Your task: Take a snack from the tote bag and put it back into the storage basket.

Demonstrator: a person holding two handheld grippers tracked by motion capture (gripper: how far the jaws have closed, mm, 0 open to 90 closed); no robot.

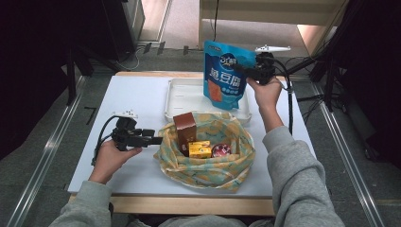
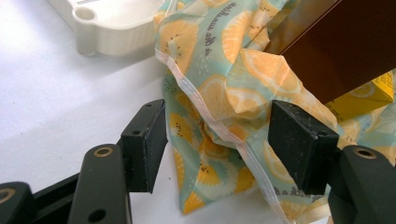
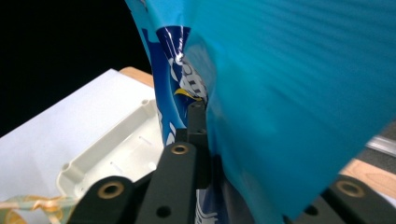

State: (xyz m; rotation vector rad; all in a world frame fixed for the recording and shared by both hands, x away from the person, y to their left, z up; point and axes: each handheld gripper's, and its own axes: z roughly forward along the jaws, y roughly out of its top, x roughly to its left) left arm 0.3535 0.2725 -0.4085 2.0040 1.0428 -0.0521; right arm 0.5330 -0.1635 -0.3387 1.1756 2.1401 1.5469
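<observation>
My right fingers (image 3: 198, 122) pinch the blue snack pouch (image 1: 226, 75) by its edge, holding it above the white tray (image 1: 176, 101) at the surface's far edge. My left fingers (image 2: 149, 140) stand open astride the lemon-print cloth bag's (image 1: 227, 165) rim. One item out; the brown box (image 1: 185, 126), yellow box (image 1: 200, 149) and red can (image 1: 221, 150) remain inside.

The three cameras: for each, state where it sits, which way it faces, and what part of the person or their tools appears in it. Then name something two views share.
High view: above the person's side, looking forward and down on the table; forearms, hands, left gripper and right gripper show.
Left gripper view: rides the left gripper, facing the lemon-print cloth bag between its open jaws.
Right gripper view: rides the right gripper, jaws clamped on the blue snack pouch.
Shared: the white tray appears in all three.
</observation>
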